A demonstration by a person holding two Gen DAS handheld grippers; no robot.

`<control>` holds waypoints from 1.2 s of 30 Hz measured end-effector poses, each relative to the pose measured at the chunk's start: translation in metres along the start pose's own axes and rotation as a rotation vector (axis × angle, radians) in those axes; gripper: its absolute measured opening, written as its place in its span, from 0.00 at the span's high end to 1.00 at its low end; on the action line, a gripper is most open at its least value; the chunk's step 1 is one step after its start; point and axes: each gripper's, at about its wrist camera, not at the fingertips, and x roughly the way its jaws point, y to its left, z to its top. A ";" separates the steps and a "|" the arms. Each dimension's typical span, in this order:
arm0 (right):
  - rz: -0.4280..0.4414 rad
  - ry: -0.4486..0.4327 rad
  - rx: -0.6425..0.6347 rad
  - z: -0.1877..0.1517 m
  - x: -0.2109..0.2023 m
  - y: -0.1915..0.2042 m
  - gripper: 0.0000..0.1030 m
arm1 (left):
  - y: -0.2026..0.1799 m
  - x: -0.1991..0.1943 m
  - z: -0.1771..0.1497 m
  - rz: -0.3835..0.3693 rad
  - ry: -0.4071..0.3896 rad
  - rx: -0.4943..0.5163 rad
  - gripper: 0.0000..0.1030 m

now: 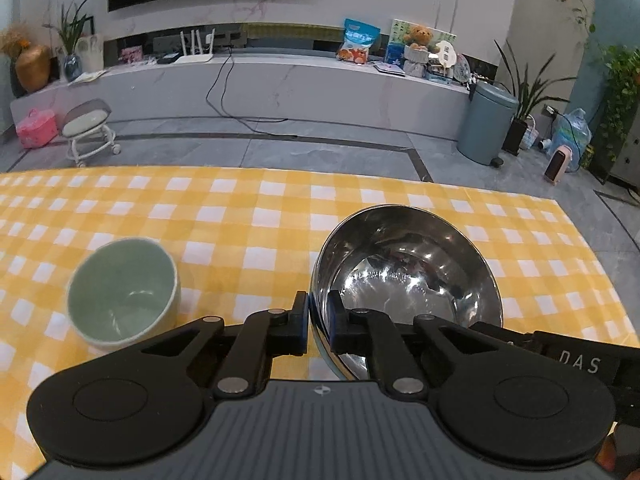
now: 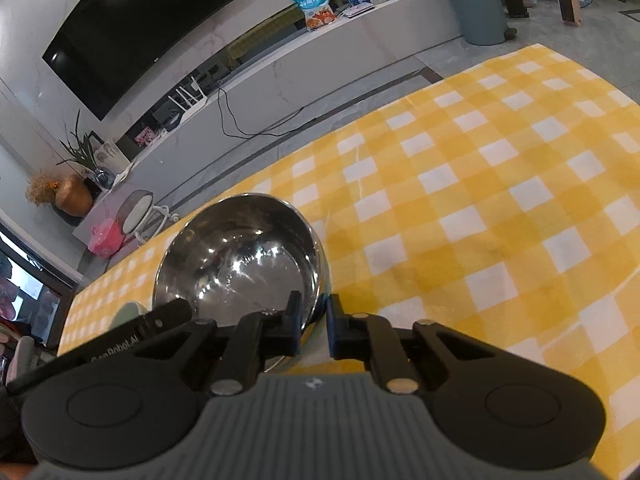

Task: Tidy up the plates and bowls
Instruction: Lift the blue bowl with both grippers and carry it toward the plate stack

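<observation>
A shiny steel bowl point(image 1: 404, 264) stands on the yellow checked tablecloth point(image 1: 240, 208). My left gripper point(image 1: 318, 312) is shut on its near left rim, one finger outside the wall and one inside. In the right wrist view the same steel bowl point(image 2: 240, 256) has my right gripper point(image 2: 314, 314) shut on its near right rim, again with a finger on each side. A pale green ceramic bowl point(image 1: 122, 288) sits empty and upright to the left of the steel bowl, apart from it; only a sliver of this green bowl point(image 2: 130, 312) shows in the right wrist view.
The cloth point(image 2: 480, 184) stretches bare to the right of the steel bowl. Beyond the table's far edge lies a grey tiled floor with a small stool point(image 1: 88, 128), a blue bin point(image 1: 486, 122) and a long low TV shelf point(image 1: 280, 80).
</observation>
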 end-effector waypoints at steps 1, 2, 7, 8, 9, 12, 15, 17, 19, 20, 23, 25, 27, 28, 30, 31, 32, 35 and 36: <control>0.006 0.000 0.002 0.000 -0.004 0.001 0.91 | 0.002 -0.003 0.001 0.002 0.008 -0.016 0.91; 0.012 -0.001 0.004 0.000 -0.007 0.002 0.91 | 0.004 -0.006 0.001 0.004 0.015 -0.031 0.91; 0.040 -0.006 -0.008 -0.003 -0.025 0.009 0.91 | 0.011 -0.026 0.001 0.010 0.021 -0.061 0.91; 0.045 -0.007 -0.010 -0.005 -0.030 0.010 0.91 | 0.010 -0.031 0.000 0.010 0.022 -0.060 0.91; 0.048 -0.009 -0.012 -0.006 -0.034 0.011 0.91 | 0.011 -0.035 0.000 0.008 0.027 -0.061 0.91; 0.060 -0.014 -0.016 -0.011 -0.049 0.014 0.91 | 0.014 -0.048 -0.001 0.001 0.049 -0.074 0.91; 0.080 -0.014 -0.015 -0.016 -0.065 0.017 0.91 | 0.019 -0.063 -0.004 -0.013 0.059 -0.089 0.90; 0.079 -0.008 -0.014 -0.019 -0.075 0.020 0.91 | 0.021 -0.073 -0.006 -0.024 0.055 -0.090 0.90; 0.078 -0.011 -0.018 -0.023 -0.084 0.023 0.92 | 0.023 -0.083 -0.009 -0.026 0.055 -0.086 0.90; 0.080 -0.012 -0.023 -0.025 -0.089 0.026 0.92 | 0.025 -0.088 -0.010 -0.027 0.059 -0.086 0.89; 0.086 -0.013 -0.037 -0.029 -0.102 0.031 0.92 | 0.030 -0.098 -0.014 -0.039 0.087 -0.106 0.89; 0.089 -0.011 -0.041 -0.034 -0.109 0.033 0.92 | 0.035 -0.105 -0.017 -0.043 0.105 -0.112 0.89; 0.094 -0.002 -0.038 -0.041 -0.116 0.034 0.92 | 0.037 -0.112 -0.019 -0.043 0.113 -0.103 0.89; 0.096 0.003 -0.038 -0.044 -0.119 0.034 0.92 | 0.037 -0.115 -0.020 -0.044 0.116 -0.098 0.89; 0.095 0.017 -0.042 -0.052 -0.126 0.036 0.91 | 0.039 -0.122 -0.023 -0.047 0.124 -0.089 0.89; 0.097 0.022 -0.045 -0.054 -0.129 0.036 0.91 | 0.039 -0.126 -0.024 -0.052 0.129 -0.086 0.89; 0.099 0.023 -0.046 -0.056 -0.133 0.037 0.91 | 0.039 -0.129 -0.026 -0.058 0.136 -0.082 0.89; 0.100 0.011 -0.059 -0.062 -0.149 0.038 0.91 | 0.039 -0.139 -0.032 -0.080 0.155 -0.067 0.89; 0.098 0.007 -0.063 -0.064 -0.154 0.038 0.91 | 0.039 -0.141 -0.034 -0.090 0.161 -0.065 0.89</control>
